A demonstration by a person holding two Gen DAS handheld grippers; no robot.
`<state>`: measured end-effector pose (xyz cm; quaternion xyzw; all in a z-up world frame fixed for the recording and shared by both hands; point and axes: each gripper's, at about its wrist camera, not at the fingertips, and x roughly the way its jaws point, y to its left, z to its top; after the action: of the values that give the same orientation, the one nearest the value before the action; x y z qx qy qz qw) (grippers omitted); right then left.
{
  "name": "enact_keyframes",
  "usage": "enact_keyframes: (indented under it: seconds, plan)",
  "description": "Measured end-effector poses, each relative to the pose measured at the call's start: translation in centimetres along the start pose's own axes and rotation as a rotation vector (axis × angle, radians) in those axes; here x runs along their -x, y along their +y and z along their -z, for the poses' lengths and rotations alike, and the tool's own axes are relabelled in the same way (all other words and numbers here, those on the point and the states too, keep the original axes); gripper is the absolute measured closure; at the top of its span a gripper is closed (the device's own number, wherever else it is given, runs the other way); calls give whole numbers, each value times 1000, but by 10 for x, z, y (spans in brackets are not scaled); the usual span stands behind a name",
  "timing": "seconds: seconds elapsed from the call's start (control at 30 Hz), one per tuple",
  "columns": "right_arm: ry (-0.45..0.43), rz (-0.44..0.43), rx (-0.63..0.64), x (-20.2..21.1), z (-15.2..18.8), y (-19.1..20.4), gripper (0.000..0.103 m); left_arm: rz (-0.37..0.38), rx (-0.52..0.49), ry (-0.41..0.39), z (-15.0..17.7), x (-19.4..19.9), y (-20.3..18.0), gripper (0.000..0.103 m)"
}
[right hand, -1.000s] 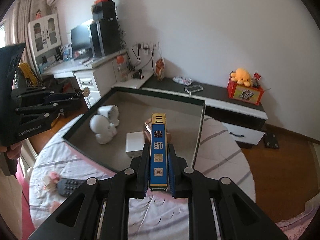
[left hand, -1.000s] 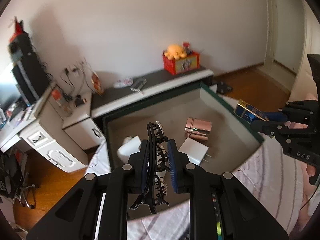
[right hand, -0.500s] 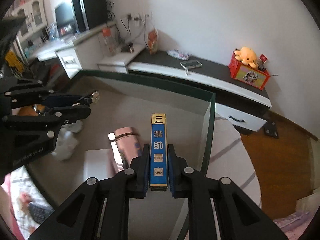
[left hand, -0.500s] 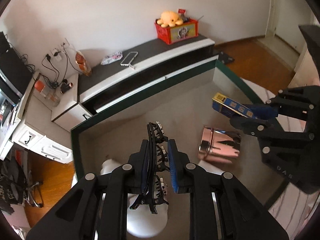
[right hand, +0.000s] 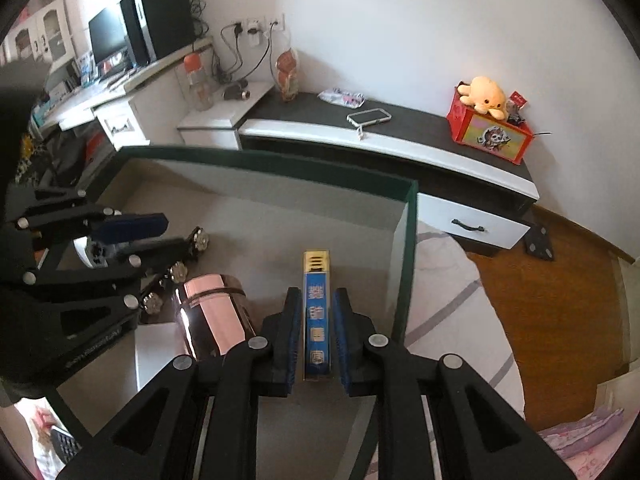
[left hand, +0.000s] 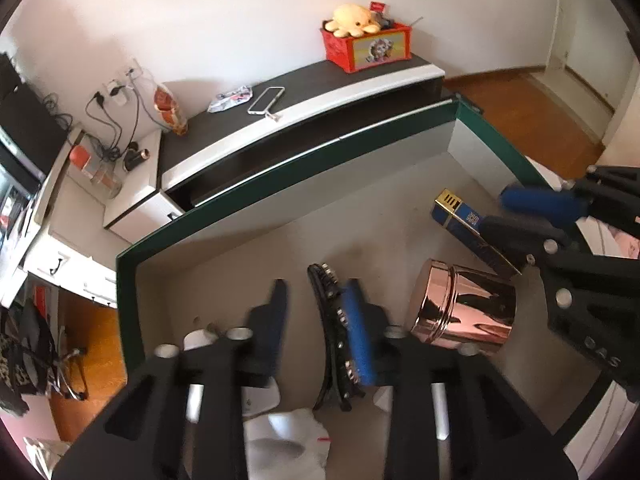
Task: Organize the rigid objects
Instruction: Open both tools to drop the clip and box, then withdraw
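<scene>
Both grippers hang over the green-rimmed box [right hand: 408, 240]; the left gripper [left hand: 316, 312] has just been opening, the black hair clip [left hand: 334, 336] against its right pad; the right gripper [right hand: 314, 332] has just been opening too, the blue carton [right hand: 317, 312] loose between its pads, right of the copper tin [right hand: 216, 316].

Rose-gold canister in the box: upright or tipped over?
Tipped. The rose-gold canister lies on its side on the box floor, lid end sideways.
</scene>
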<state>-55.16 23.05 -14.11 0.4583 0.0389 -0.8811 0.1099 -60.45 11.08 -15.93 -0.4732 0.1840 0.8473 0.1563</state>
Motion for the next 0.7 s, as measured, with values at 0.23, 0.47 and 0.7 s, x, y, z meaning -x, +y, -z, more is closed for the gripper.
enact_keyframes:
  seconds: [0.23, 0.47, 0.7]
  plan:
    - [-104, 1, -7, 45, 7, 5, 40, -37, 47, -123, 18, 51, 15, 7]
    - [-230, 25, -1, 108, 33, 19, 18, -156, 99, -310, 70, 136, 25, 0]
    - [-399, 58, 7, 182, 83, 34, 0, -259, 196, -459, 155, 211, 28, 0]
